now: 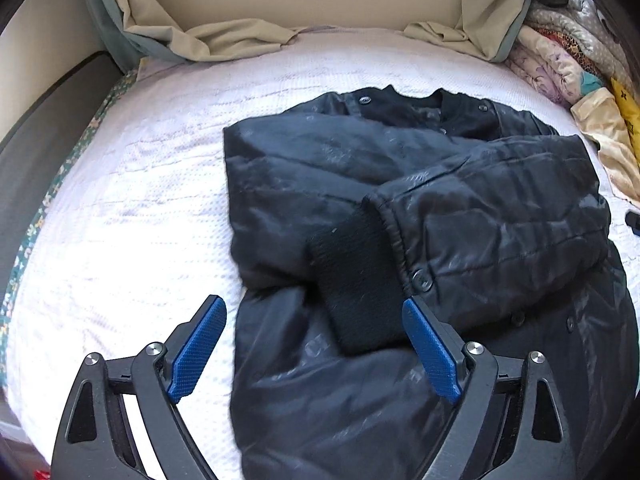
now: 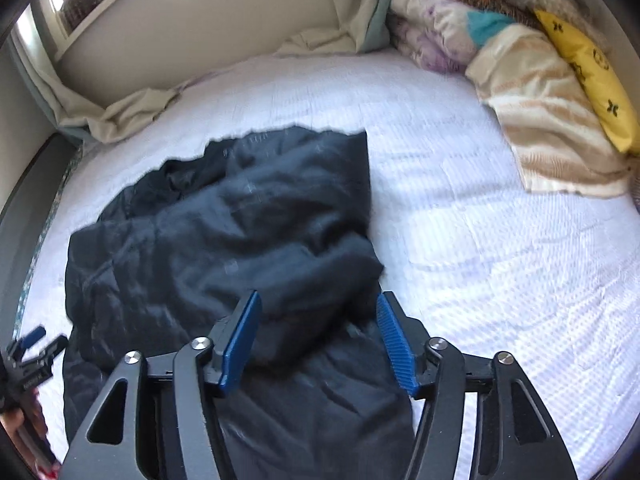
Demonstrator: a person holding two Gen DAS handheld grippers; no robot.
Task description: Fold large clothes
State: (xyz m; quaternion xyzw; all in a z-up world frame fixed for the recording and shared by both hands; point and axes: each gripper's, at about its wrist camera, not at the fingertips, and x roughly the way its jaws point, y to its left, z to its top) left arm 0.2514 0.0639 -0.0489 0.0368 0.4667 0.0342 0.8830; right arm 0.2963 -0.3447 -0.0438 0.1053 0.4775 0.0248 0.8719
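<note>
A black padded jacket point(image 1: 400, 184) lies on the white bed cover point(image 1: 132, 208), collar point(image 1: 420, 104) towards the wall. One sleeve is folded across its front, and its ribbed cuff point(image 1: 352, 284) points at the camera. My left gripper point(image 1: 312, 306) hovers open over that cuff, and its blue pads point(image 1: 200, 348) touch nothing. In the right wrist view the jacket point(image 2: 224, 220) is blurred and bunched. My right gripper point(image 2: 318, 297) is open above the jacket's right edge, with fabric below the gap but not pinched. The left gripper point(image 2: 36, 344) also shows at the lower left of that view.
Folded blankets and quilts point(image 2: 460, 20) are piled at the bed's far right, with a striped towel point(image 2: 552, 128) and a yellow pillow point(image 2: 592, 80). A beige sheet point(image 1: 224, 40) bunches along the wall. White cover point(image 2: 500, 240) stretches to the right of the jacket.
</note>
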